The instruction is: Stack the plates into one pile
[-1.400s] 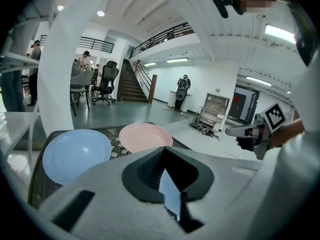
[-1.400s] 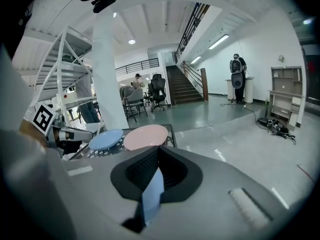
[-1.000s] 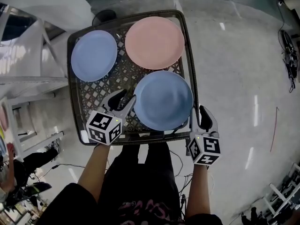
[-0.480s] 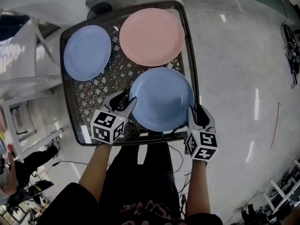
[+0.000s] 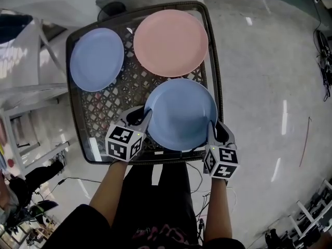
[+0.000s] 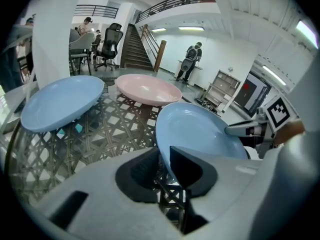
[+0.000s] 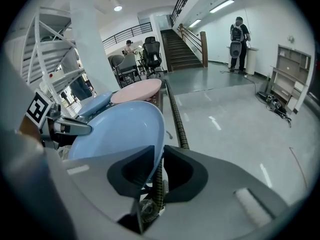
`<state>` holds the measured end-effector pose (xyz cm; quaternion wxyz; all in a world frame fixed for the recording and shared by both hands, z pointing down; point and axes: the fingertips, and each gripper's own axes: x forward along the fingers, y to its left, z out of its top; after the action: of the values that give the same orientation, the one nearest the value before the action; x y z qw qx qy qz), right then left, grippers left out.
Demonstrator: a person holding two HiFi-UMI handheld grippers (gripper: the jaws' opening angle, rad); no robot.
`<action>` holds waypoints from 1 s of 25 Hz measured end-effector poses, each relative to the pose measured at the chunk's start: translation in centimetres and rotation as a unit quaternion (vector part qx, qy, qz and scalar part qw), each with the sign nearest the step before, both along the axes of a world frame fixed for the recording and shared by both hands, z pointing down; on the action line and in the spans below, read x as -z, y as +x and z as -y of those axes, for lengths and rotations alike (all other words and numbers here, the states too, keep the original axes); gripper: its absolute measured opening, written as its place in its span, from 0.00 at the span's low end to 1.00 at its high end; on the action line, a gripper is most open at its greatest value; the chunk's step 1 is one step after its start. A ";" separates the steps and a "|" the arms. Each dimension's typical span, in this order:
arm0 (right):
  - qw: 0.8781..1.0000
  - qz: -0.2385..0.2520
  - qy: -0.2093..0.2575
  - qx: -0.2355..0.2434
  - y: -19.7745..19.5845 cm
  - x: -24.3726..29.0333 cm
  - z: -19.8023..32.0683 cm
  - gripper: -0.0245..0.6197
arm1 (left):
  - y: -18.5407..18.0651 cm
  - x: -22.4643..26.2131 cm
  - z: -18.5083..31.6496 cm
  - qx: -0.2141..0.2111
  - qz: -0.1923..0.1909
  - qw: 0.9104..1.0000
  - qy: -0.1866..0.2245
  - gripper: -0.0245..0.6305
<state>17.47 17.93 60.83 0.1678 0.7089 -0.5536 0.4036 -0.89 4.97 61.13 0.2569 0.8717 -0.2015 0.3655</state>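
Wicker table (image 5: 214, 61), lower centre: large blue plate (image 5: 180, 114) pinched rim to rim.
Clamped by left gripper (image 5: 144, 117) at left edge and right gripper (image 5: 212, 131) at right edge, jaws just closed onto it; pink plate (image 5: 170, 43) directly above.

Down you come with both hands! A second ago your left gripper (image 5: 139, 119) hung with its fingers (image 6: 192, 170) wide, just short of the near blue plate (image 5: 180, 113). Now the plate's left rim sits right between those fingers, which have just been closing and are pinching it. Same story opposite: your right gripper (image 5: 217, 131) stood clear of the right rim with a gap showing. It has dropped in, the rim is between its fingers, and they have just been closing onto it too.
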 end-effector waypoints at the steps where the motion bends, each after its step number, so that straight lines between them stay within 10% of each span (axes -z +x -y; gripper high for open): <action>1: 1.000 -0.002 -0.002 -0.002 0.0 -0.1 0.0 0.15 | 0.0 0.0 0.0 0.002 0.000 1.000 -0.001 0.14; 25: 0.997 -0.058 0.051 -0.001 -4.7 8.8 3.0 0.13 | -5.0 8.6 3.2 0.036 -0.068 0.996 0.050 0.11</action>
<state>12.77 14.91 52.06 0.1628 0.7391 -0.5621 0.3335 -5.89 1.78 52.56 0.2386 0.8985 -0.2329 0.2856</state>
